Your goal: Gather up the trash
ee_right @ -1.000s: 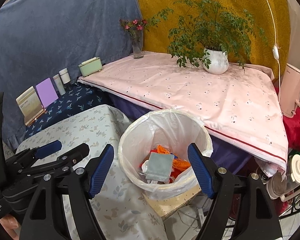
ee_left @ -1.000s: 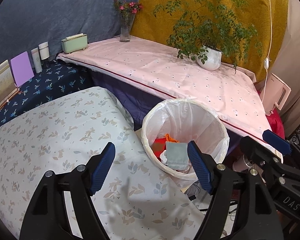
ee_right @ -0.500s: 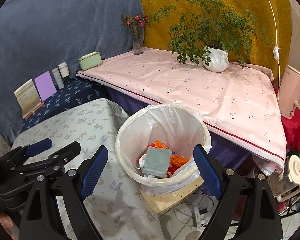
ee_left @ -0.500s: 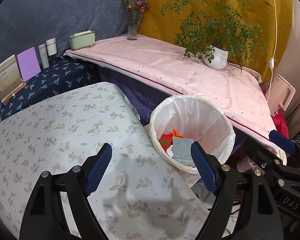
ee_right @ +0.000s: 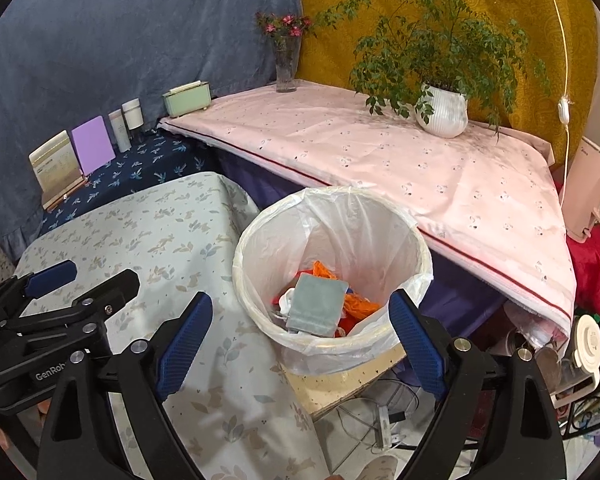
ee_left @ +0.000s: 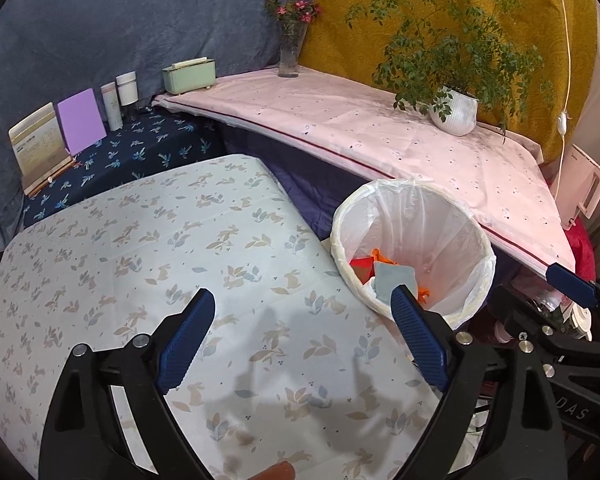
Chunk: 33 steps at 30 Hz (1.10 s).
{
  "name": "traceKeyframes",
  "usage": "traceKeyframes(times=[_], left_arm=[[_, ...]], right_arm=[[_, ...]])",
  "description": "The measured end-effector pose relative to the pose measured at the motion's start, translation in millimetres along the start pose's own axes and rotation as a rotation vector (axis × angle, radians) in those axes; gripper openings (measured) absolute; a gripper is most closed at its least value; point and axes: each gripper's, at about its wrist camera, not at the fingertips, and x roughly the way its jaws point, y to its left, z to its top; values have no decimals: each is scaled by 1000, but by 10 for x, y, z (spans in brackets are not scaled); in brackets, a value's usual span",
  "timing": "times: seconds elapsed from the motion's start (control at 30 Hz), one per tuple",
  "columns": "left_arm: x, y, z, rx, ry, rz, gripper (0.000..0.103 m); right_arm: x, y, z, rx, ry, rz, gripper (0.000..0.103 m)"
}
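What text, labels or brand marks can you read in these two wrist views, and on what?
"GenRob", cut off at the edge: on the left gripper body.
"DAS", partly hidden: on the right gripper body.
Cream card: printed lines, too small to read.
Pink appliance: small mark, unreadable.

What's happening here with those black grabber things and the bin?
A person is tidying up trash with two hand-held grippers. The left gripper hangs over the leaf-print tablecloth, and the right gripper hangs in front of the white-lined trash bin. Both sets of jaws are opening with nothing between them. A grey-green pouch and orange scraps already lie in the bin.
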Motion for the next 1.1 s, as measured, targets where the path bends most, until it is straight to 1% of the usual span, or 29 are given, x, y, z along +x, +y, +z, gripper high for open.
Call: traceKeyframes(times=[0.03,0.2,0.37,0.47,0.73,1.1], left_arm=[[3,19,-15,-8,3,1,88],[10,79,-67,-36,13,17,89],[10,83,-88,-48,16,24,89],[26,81,-109,-56,25,20,89],[64,22,-149,-49,34,34,89],[110,-93,-148,-24,33,54,89]], right_arm=[[15,-1,-15,2,6,3,90],[83,21,-85,6,29,11,90],[90,48,-131,-6,21,-4,90],[111,35,-130,-5,31,-9,90],[108,-11,-156,-18,27,-46,90],[124,-104,-167,-5,34,-53,90]])
